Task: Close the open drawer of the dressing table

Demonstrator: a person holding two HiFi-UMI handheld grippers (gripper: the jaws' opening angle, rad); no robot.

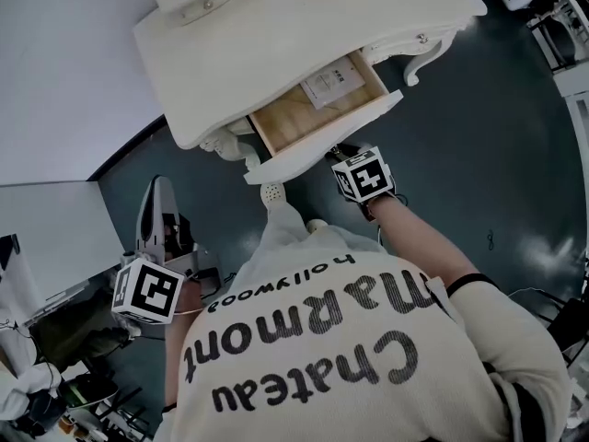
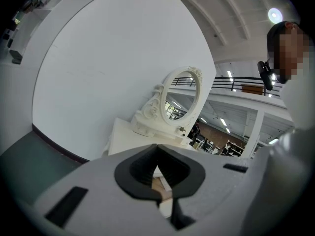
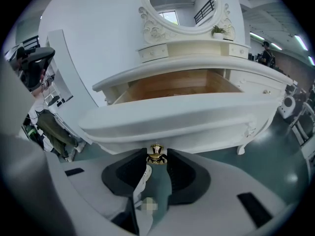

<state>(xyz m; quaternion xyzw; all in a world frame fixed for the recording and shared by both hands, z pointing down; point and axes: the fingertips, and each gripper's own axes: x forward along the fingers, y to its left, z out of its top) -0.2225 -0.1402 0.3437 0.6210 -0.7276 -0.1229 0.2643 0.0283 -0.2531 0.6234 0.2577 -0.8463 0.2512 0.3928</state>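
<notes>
Right gripper (image 3: 156, 158) is clenching the open drawer's (image 1: 293, 122) brass knob (image 3: 156, 154).
That drawer is jutting from the dressing table's (image 1: 276, 44) front edge; left gripper (image 2: 158, 173) is hanging clenched, empty, well apart.

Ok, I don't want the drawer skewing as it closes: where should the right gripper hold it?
On the brass knob, coming straight at the drawer front, one jaw either side. It is the only part sticking out and sits mid-width, so a push there should run the drawer in squarely. The right gripper has it between its jaws.
</notes>
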